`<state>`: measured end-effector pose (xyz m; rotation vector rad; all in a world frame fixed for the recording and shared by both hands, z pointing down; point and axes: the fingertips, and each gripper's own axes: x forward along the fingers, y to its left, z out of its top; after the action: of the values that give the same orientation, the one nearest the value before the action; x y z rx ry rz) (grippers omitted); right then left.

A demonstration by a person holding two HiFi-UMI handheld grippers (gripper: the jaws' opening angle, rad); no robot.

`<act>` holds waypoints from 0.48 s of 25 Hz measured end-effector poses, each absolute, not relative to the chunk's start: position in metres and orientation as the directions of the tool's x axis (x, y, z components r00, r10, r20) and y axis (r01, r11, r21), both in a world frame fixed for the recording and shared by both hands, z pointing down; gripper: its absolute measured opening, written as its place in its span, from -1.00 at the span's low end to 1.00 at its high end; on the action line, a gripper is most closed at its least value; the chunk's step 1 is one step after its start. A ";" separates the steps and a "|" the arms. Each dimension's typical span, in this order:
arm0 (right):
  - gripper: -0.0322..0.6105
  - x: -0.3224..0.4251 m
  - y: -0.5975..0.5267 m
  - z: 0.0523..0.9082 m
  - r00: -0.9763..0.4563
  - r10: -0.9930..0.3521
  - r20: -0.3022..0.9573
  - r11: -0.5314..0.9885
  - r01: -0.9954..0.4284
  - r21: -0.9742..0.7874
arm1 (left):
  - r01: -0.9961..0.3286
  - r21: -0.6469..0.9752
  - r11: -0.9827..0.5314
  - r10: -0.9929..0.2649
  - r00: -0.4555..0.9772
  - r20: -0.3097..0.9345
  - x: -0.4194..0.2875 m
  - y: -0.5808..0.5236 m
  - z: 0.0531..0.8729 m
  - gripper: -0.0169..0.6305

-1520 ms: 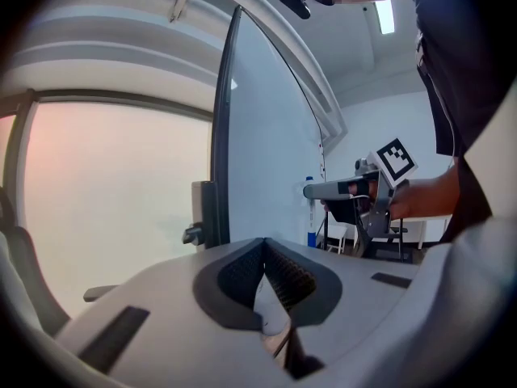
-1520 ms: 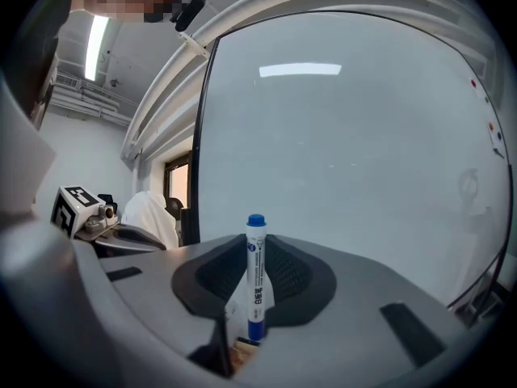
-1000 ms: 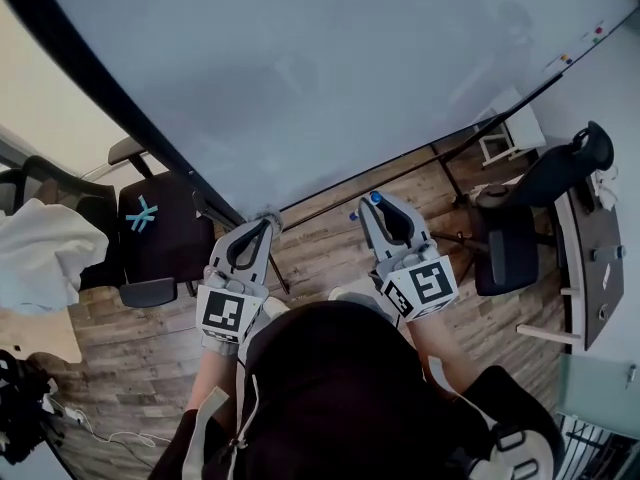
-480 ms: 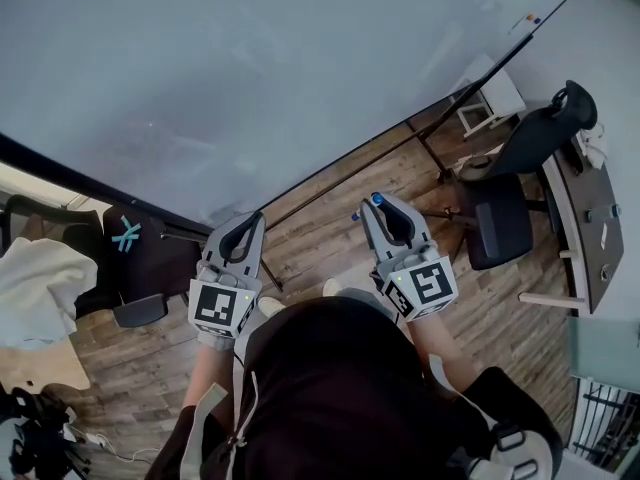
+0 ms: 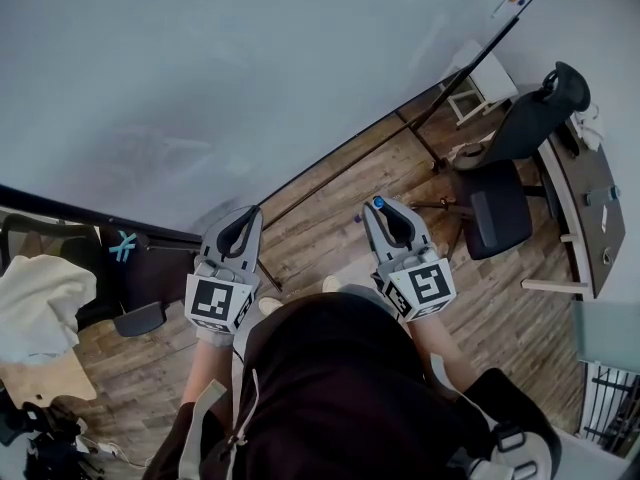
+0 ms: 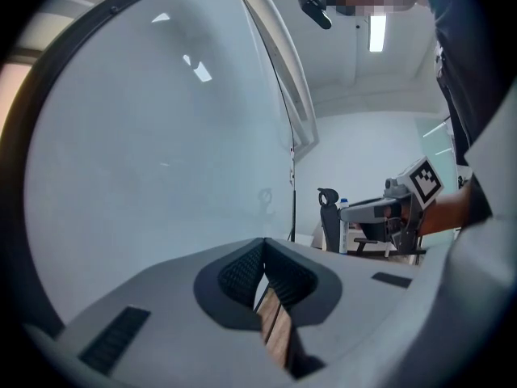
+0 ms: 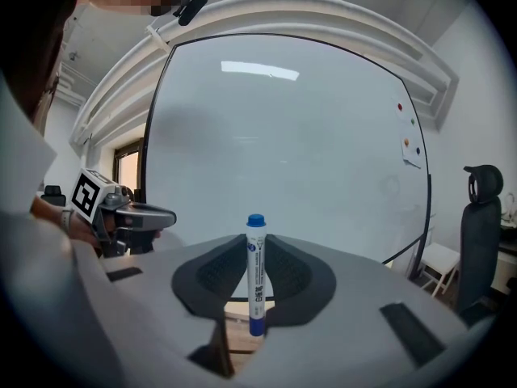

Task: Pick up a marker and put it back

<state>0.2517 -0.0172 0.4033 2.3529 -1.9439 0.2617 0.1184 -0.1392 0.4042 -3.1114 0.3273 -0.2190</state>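
Observation:
A white marker point(image 7: 255, 273) with a blue cap stands upright between the jaws of my right gripper point(image 7: 257, 275), which is shut on it. In the head view only the marker's blue cap point(image 5: 378, 204) shows at the tip of the right gripper point(image 5: 385, 211). My left gripper point(image 5: 249, 215) is shut with nothing between its jaws, and in the left gripper view its pads point(image 6: 263, 275) meet. Both grippers point at the large whiteboard point(image 5: 250, 78) in front of me, some way short of it.
The whiteboard's lower frame rail point(image 5: 400, 133) runs diagonally above a wooden floor point(image 5: 330, 228). A black office chair point(image 5: 505, 183) and a desk point(image 5: 590, 218) stand at the right. Another dark chair point(image 5: 130, 278) with a white cloth point(image 5: 40, 303) is at the left. Small magnets point(image 7: 408, 144) sit on the board.
The head view has swung so the whiteboard fills more of the picture. Both grippers hold much the same place and state, the marker still in the right one.

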 end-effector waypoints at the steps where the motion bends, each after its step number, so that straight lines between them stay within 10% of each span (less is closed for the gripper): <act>1: -0.65 0.253 -0.016 0.405 0.184 -0.966 0.181 -0.196 -0.979 -0.051 | -0.205 -0.019 -0.979 -0.206 0.969 0.139 0.120 -0.139 0.404 -0.92; 12: -0.66 0.260 -0.007 0.414 0.184 -0.964 0.194 -0.199 -0.978 -0.059 | -0.214 -0.014 -0.977 -0.214 0.968 0.134 0.125 -0.134 0.404 -0.92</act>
<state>0.2604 -0.0071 0.4139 2.3561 -1.9367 0.2879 0.1247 -0.1338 0.4042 -3.1163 0.3393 -0.2127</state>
